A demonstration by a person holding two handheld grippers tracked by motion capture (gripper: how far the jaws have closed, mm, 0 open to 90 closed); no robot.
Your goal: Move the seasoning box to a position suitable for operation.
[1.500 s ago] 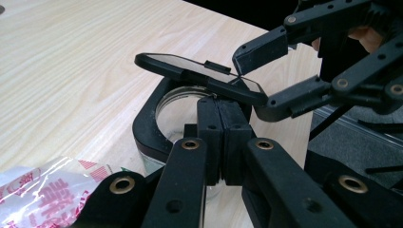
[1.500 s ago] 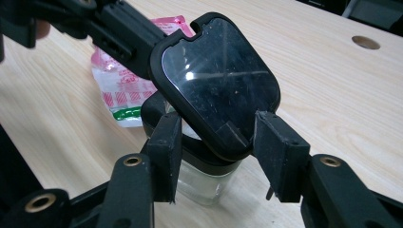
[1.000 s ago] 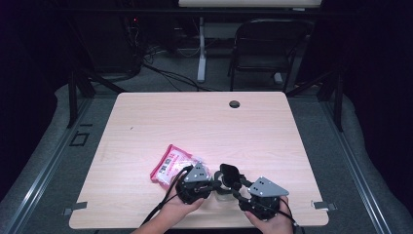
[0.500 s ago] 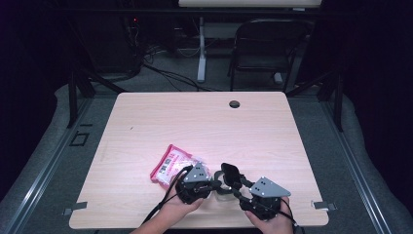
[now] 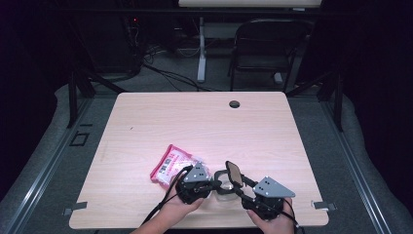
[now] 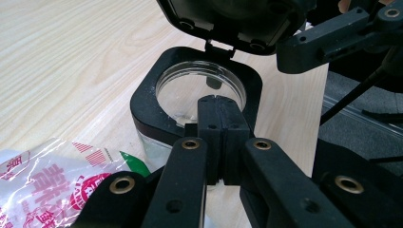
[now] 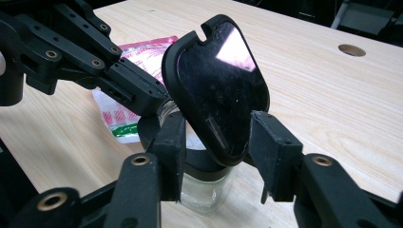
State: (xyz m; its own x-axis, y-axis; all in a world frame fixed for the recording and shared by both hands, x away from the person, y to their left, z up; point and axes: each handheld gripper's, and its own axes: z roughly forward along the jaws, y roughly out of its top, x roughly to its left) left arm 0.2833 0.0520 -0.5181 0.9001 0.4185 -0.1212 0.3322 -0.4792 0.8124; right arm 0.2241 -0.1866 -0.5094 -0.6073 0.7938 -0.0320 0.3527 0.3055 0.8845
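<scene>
A clear glass jar (image 5: 221,189) with a black square collar (image 6: 147,97) stands near the table's front edge, glass body (image 7: 204,190) showing below the collar. Its hinged black lid (image 5: 233,173) (image 7: 214,90) is swung up and tilted; its underside (image 6: 228,19) hangs over the mouth. My left gripper (image 5: 214,184) (image 6: 219,102) is shut on the collar's near edge. My right gripper (image 5: 239,182) (image 7: 217,118) has one jaw on each side of the raised lid, pressed to its edges. A pink and white printed packet (image 5: 170,163) (image 6: 43,175) (image 7: 116,118) lies flat just left of the jar.
The wooden table (image 5: 195,122) stretches bare behind the jar, with a round cable hole (image 5: 234,104) (image 7: 351,50) near its far edge. A dark chair (image 5: 268,44) and cables sit on the floor beyond. The person's hands come in at the front edge.
</scene>
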